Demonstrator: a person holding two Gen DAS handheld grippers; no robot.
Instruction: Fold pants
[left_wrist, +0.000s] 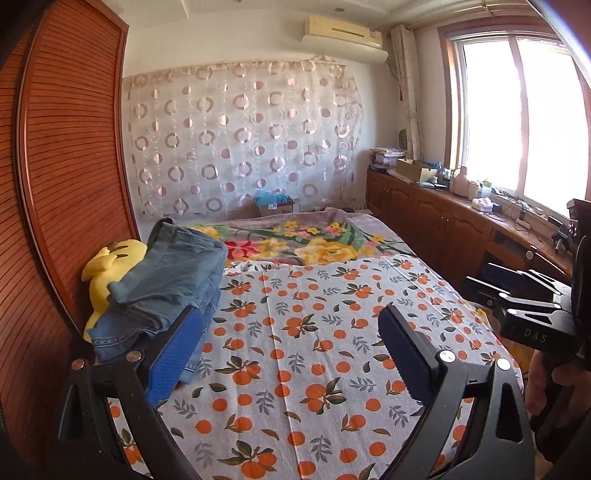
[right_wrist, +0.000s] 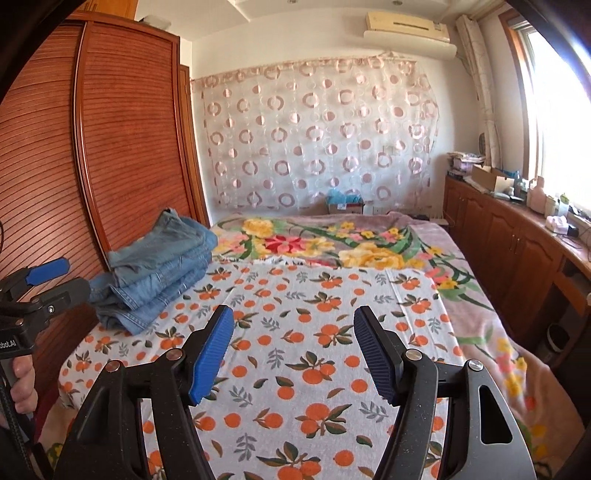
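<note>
Orange-print sheet on bed; folded jeans by wardrobe; both tools spread, empty.

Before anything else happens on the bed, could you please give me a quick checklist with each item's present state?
1. Left gripper open, holding nothing: ok.
2. Right gripper open, holding nothing: ok.
3. Folded blue denim pants stacked at the bed's left edge: ok.
4. Stack squared, no loose leg hanging: cannot tell.
5. Orange-print white sheet lying flat ahead of both grippers: ok.
6. Yellow plush toy free of the stack: not ok, it is partly underneath.
</note>
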